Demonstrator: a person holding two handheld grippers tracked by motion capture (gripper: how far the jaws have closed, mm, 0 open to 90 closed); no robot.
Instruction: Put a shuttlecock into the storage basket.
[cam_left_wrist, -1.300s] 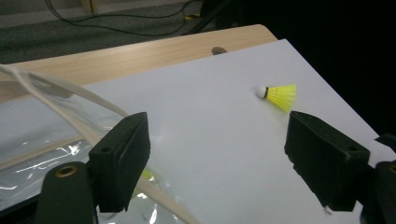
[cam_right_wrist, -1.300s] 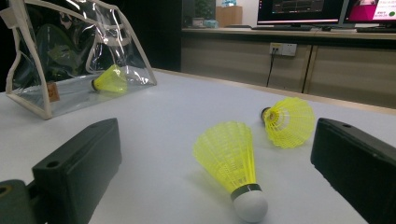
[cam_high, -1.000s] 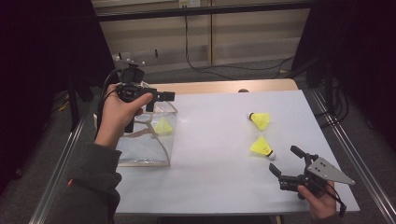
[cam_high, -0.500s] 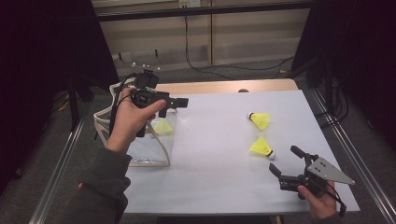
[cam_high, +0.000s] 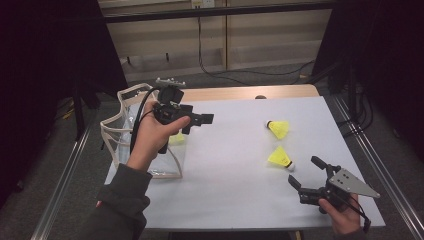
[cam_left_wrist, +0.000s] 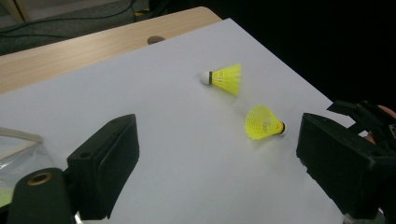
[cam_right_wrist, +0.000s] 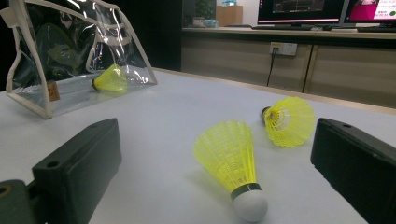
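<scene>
Two yellow shuttlecocks lie on the white table top: the far one and the near one. A third shuttlecock lies inside the clear bag at the left. My left gripper hovers just right of the bag, pointing toward the two loose shuttlecocks. Its jaws have just been opening, and nothing is between them. My right gripper rests open near the front right corner, with the near shuttlecock just ahead of its jaws, untouched.
A bare wooden strip with a dark hole runs along the back of the table. Metal rails flank the table on both sides. Cabinets and cables stand beyond the far edge.
My left hand has carried its gripper from above the bag to the right and a little lower. The right hand and the shuttlecocks have not moved.
</scene>
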